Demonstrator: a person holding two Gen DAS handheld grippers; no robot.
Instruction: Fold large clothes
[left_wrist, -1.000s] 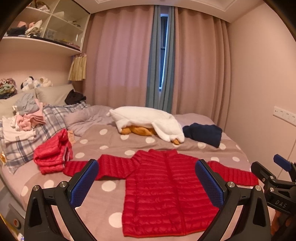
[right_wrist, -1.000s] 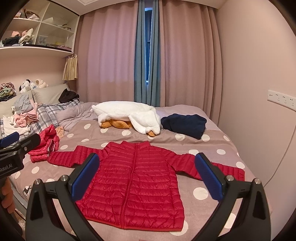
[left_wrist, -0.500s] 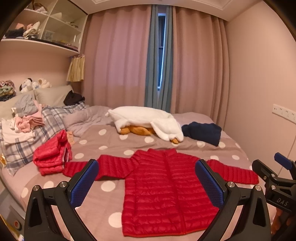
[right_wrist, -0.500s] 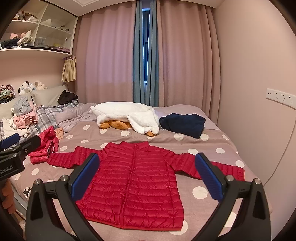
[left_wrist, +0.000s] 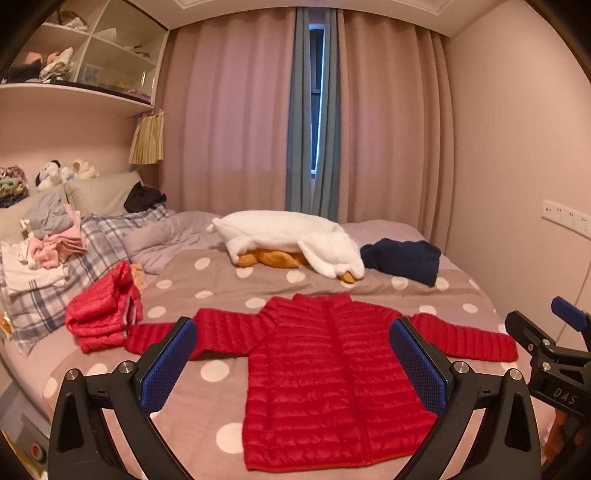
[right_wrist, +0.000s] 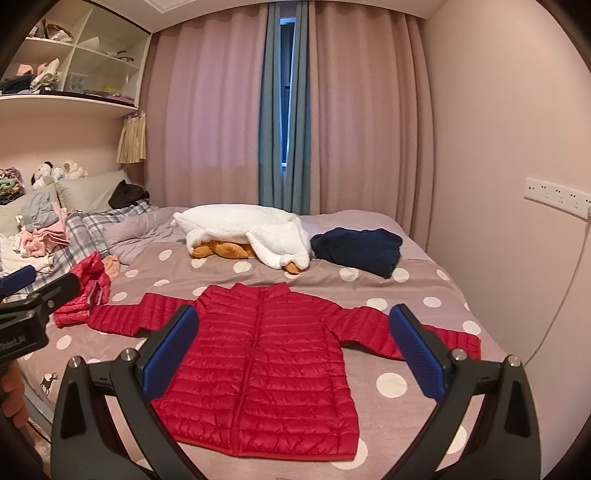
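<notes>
Both claws hung spread wide and empty above the near edge of the bed (left_wrist: 207, 435): the left claw (left_wrist: 293, 363) and the right claw (right_wrist: 293, 350) each had their blue pads (right_wrist: 170, 350) far apart with nothing between them, and neither touched any cloth.

By my judgement the fold had not begun; this was the approach step, with the garment laid out and both claws lined up over it. The next move probably called for each claw to drop to a sleeve, the left claw toward the cuff out to its left and the right claw toward the cuff out to its right, pinch through the padded layer, and carry the sleeves inward across the chest. The padding looked thick and slippery, so a shallow pinch could slide off.

Straight ahead of and below both claws lay the red puffer jacket (left_wrist: 332, 373), spread flat and front up on the polka-dot bedspread, collar pointing away, hem nearest, both sleeves stretched sideways. It was quilted in narrow horizontal channels, with a closed zip line down the middle, and seemed smooth with few wrinkles.

Ahead and to the left of the left claw, a second red quilted garment (left_wrist: 105, 308) sat bundled, touching or just beside the left cuff. Farther ahead rested a white fleece (left_wrist: 288, 236) over something orange, and a navy garment (left_wrist: 402, 258) off to the right.
</notes>
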